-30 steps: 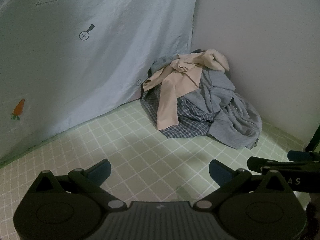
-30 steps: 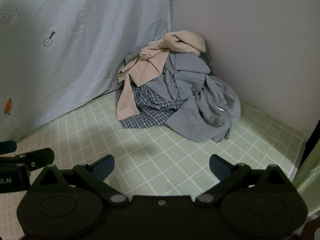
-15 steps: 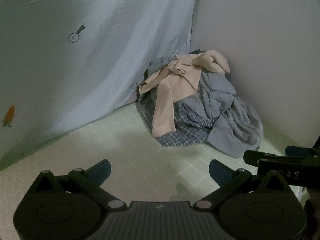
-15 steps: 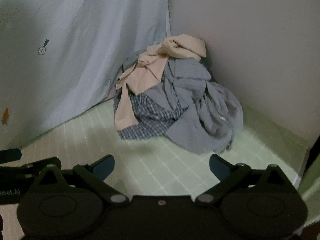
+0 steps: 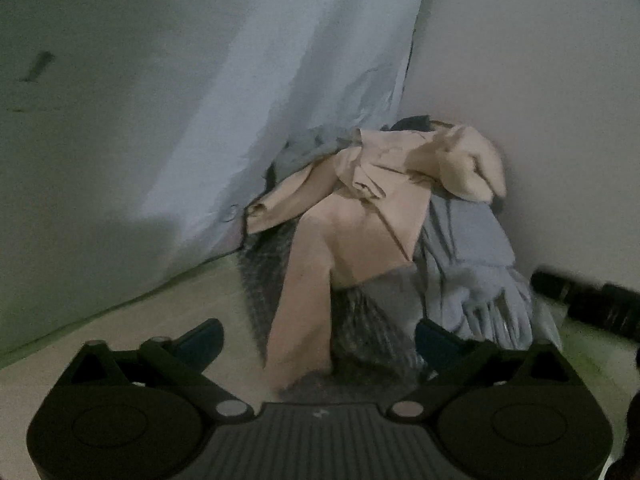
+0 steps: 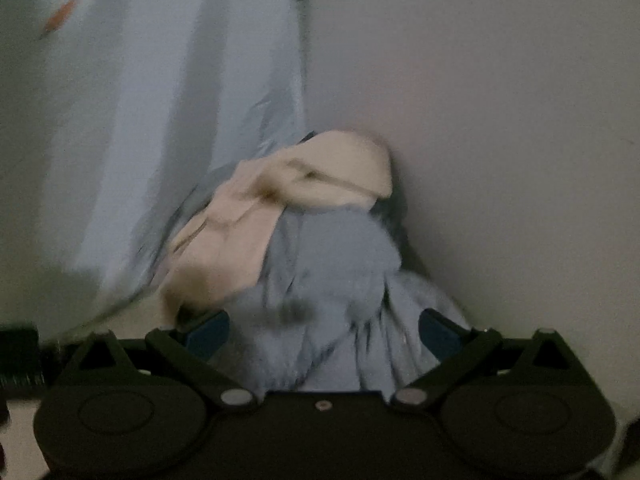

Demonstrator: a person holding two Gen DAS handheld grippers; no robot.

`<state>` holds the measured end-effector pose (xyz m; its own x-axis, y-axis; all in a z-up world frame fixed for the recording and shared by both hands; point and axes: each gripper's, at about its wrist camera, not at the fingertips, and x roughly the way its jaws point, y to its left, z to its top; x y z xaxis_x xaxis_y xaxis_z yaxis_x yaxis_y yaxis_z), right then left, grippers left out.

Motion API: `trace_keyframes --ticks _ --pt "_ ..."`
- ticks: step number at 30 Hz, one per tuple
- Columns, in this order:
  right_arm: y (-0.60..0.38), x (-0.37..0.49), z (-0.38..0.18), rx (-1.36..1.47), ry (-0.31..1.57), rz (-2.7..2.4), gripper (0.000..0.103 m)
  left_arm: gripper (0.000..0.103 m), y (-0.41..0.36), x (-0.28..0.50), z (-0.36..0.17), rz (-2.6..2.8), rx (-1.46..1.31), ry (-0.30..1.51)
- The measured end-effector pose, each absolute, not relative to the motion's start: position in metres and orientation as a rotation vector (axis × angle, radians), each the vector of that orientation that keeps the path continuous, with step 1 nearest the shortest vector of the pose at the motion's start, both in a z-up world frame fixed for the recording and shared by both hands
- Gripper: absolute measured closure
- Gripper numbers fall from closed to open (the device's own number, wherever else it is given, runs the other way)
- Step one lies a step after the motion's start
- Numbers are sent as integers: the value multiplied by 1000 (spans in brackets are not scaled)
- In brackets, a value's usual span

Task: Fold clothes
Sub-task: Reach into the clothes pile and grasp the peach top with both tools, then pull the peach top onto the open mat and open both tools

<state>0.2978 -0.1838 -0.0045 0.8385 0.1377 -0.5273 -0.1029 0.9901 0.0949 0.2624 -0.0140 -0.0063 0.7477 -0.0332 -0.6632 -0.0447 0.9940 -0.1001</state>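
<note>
Both views are blurred, the right wrist view more heavily, so seams and fastenings on the clothes cannot be made out. A pile of clothes [image 5: 384, 240] is heaped in the corner where a pale blue curtain [image 5: 280, 100] meets a plain wall [image 5: 540, 80], on a light green floor [image 5: 192, 300]. A beige garment [image 5: 360, 208] is draped over the top and hangs down the front; a grey garment [image 5: 472, 272] lies to its right, and a dark checked cloth [image 5: 360, 328] is partly hidden beneath them. The lower edge of the pile is cut off by each tool's body. The left gripper [image 5: 318, 338] is held wide open with nothing between its fingers, close in front of the pile. The right gripper [image 6: 324, 330] is likewise spread wide and empty, its fingers at either side of the grey garment; whether cloth is touched cannot be told. A dark part of the right tool is seen at the right edge of the left view.
</note>
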Motion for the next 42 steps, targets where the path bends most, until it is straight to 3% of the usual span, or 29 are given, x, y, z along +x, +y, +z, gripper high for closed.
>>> trace_keyframes --ticks 2,6,8,9,10,11,12,13,14,17,25,32,35,38,42 --pt "-188 327 0 121 540 125 4 10 -13 292 -16 -7 -133 748" --pt "-183 380 6 216 495 146 4 27 -10 348 -40 -39 -177 796" --pt "-176 405 6 240 482 148 4 45 -5 366 -50 -43 -218 819" --pt "-172 417 4 236 480 139 4 60 -1 373 -55 -43 -244 827" --pt "-168 429 3 232 478 129 5 82 3 379 -59 -37 -265 833" --pt "-163 441 1 228 476 120 7 95 8 382 -63 -21 -280 837" --pt "-162 451 -2 230 489 116 10 96 12 382 -65 -3 -290 832" --pt "-162 460 -5 234 508 115 25 97 17 378 -66 2 -298 815" --pt "-164 464 -8 246 518 125 58 97 22 373 -65 -1 -307 794" --pt "-173 452 -7 228 480 139 86 97 35 351 -53 9 -287 732" --pt "-201 343 9 188 418 170 88 97 68 238 -1 115 -147 598" --pt "-176 216 -24 109 577 332 88 96 152 75 1 399 -135 639" --pt "-147 165 -58 65 759 447 87 96 210 3 -24 597 -169 744" --pt "-112 108 -98 1 927 523 78 89 252 -60 -47 687 -284 850" --pt "-90 57 -98 -16 927 552 58 78 260 -114 -59 702 -366 863"
